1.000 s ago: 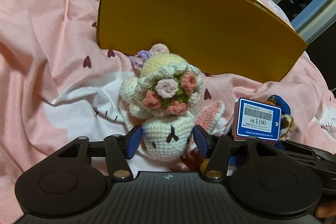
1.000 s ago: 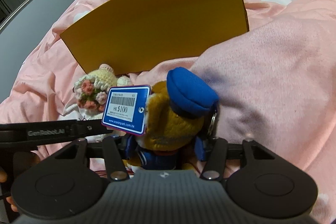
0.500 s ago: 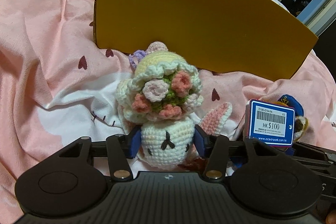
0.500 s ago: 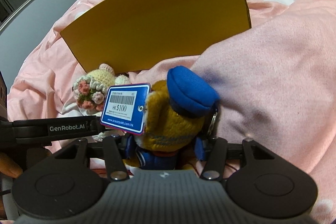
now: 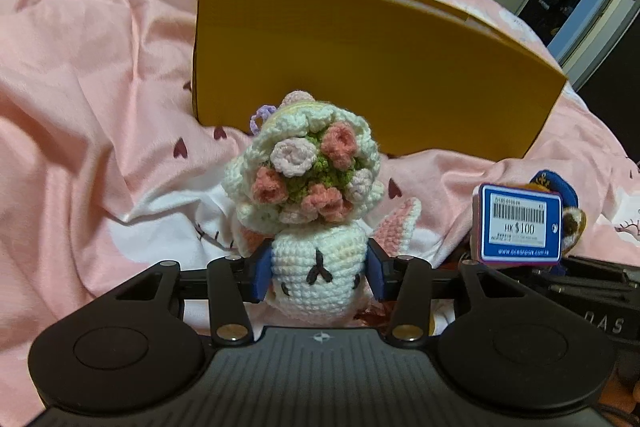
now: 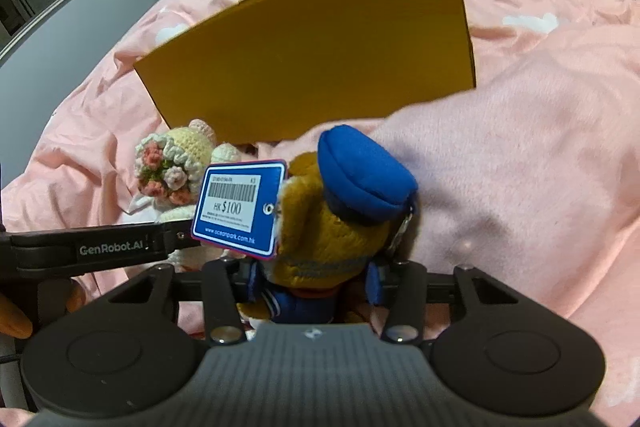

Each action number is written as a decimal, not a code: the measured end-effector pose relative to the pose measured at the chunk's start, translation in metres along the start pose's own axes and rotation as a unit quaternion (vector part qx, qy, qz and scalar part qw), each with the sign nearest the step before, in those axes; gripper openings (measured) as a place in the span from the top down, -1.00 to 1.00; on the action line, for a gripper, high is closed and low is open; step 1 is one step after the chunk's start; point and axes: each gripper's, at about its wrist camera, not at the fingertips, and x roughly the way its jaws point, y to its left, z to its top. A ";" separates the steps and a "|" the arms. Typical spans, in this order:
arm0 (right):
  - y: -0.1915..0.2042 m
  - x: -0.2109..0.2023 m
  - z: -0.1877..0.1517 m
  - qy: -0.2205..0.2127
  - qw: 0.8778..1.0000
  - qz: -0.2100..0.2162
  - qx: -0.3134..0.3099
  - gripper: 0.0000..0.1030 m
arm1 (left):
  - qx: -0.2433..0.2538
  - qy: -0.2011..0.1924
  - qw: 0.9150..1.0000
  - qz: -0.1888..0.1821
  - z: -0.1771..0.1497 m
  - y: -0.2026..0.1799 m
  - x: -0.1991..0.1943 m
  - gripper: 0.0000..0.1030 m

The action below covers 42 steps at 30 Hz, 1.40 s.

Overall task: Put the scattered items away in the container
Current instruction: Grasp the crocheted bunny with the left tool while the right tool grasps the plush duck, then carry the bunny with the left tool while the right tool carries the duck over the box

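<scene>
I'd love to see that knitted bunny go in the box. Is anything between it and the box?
Nothing visible lies between them. The crochet bunny, pinched in the left gripper, faces the yellow box across bare pink bedding; only the box's near wall must be cleared.

Box (image 5: pixel 372 67): mustard yellow, plain. Bedsheet (image 5: pixel 88 99): pink with white patches and dark red hearts. Crochet doll (image 5: pixel 316 227): cream, with pink and coral roses on green. Plush toy (image 6: pixel 340 227): golden brown, blue cap. Price tag (image 6: pixel 240 209): blue-bordered, white panel, black barcode.

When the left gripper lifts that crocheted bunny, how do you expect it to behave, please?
The crocheted bunny looks soft yarn, so it probably squashes between the left gripper's pads. Its flower bonnet sits well beyond the grip, so it may droop. Likely light, hardly fragile.
</scene>
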 end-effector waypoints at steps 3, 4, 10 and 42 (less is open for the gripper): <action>0.002 -0.008 0.004 -0.014 1.000 0.002 -0.007 0.04 | 0.004 -0.015 1.000 -0.003 0.003 -0.008 -0.006 -0.04; 0.004 -0.009 0.006 -0.017 1.000 0.002 -0.010 0.04 | 0.006 -0.020 1.000 -0.004 0.004 -0.012 -0.007 -0.04; 0.008 -0.025 0.017 -0.042 0.998 0.000 -0.037 0.05 | 0.031 -0.055 0.998 -0.004 0.014 -0.017 -0.029 -0.04; 0.025 -0.110 0.122 -0.145 0.978 -0.004 -0.148 0.05 | 0.073 -0.160 0.984 -0.025 0.089 -0.040 -0.098 -0.04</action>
